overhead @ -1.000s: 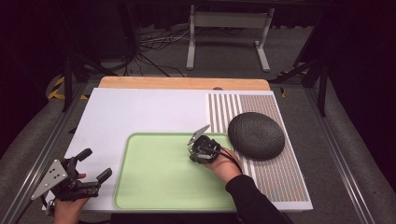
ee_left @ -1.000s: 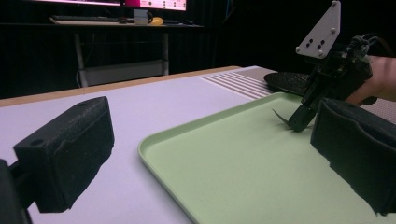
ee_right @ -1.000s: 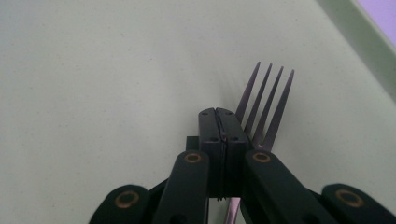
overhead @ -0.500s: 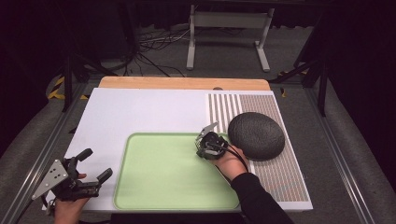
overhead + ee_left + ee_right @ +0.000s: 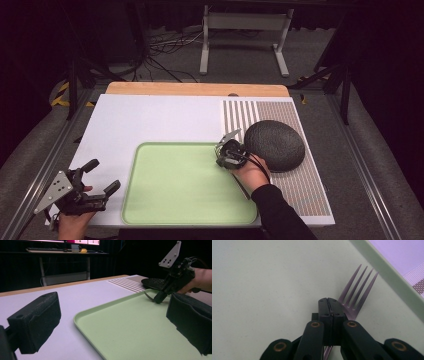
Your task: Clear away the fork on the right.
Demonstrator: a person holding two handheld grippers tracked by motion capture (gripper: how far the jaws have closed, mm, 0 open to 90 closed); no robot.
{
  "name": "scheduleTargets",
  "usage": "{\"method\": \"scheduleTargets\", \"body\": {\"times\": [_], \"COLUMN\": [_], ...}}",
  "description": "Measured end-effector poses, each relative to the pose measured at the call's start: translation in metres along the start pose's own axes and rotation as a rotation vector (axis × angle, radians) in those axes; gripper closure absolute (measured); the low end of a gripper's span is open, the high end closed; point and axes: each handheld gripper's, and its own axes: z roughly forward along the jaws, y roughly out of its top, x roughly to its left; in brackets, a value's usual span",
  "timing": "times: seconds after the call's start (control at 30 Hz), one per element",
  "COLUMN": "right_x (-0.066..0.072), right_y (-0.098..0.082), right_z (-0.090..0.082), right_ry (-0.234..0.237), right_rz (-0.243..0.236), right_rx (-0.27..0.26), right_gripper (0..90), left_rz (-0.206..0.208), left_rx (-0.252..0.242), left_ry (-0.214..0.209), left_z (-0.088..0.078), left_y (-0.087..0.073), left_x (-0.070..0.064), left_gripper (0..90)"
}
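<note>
Right gripper (image 5: 223, 154): jaws pressed together on a fork (image 5: 357, 296), pinching it at the neck just below the tines; the pads meet along one seam with the metal caught between them.
Fork: over the far right part of the green tray (image 5: 190, 220), close to its raised rim; the four tines point away from the jaws toward that rim, and a bit of the handle (image 5: 327, 353) shows beneath the jaws.
Right hand (image 5: 252, 172): wraps the gripper body at the tray's right edge, just beside the dark round dome (image 5: 275, 145).
Left gripper (image 5: 92, 182): jaws spread wide, nothing between them and no contact with anything; it sits at the near left corner of the white tabletop (image 5: 150, 120), just left of the tray.
Left hand (image 5: 75, 220): grips the gripper from the near edge.
High view: lays out the whole tabletop, with tray near centre, dome on the striped mat (image 5: 240, 112) at the right, the two grippers well apart; the fork itself is too small to make out.
Left gripper view: looks level across the tray between its own two pads (image 5: 37, 322) and shows the right gripper (image 5: 160, 298) tilted steeply down, its tip at the tray surface with a thin curved piece there.
Right gripper view: gives the tines and the closed seam in close detail.
</note>
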Motion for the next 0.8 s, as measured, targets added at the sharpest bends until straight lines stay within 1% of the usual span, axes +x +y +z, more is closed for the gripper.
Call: {"method": "scheduleTargets", "body": {"times": [0.27, 0.37, 0.67, 0.8], "right_x": [-0.008, -0.013, -0.019, -0.022], "right_y": [-0.005, -0.008, -0.013, -0.018], "right_z": [-0.004, -0.006, -0.010, -0.012], "right_ry": [-0.016, -0.023, -0.038, -0.053], "right_rz": [0.019, 0.033, 0.057, 0.069], "right_rx": [0.007, 0.007, 0.006, 0.003], "right_gripper": [90.0, 90.0, 90.0, 90.0], "left_rz": [0.002, 0.002, 0.001, 0.000], "left_rx": [0.001, 0.003, 0.002, 0.001], "left_ry": [0.000, -0.001, 0.000, 0.000], "left_z": [0.000, 0.000, 0.000, 0.001], "left_y": [0.000, 0.000, 0.000, 0.000], "left_x": [0.000, 0.000, 0.000, 0.000], "left_gripper": [0.1, 0.1, 0.1, 0.1]}}
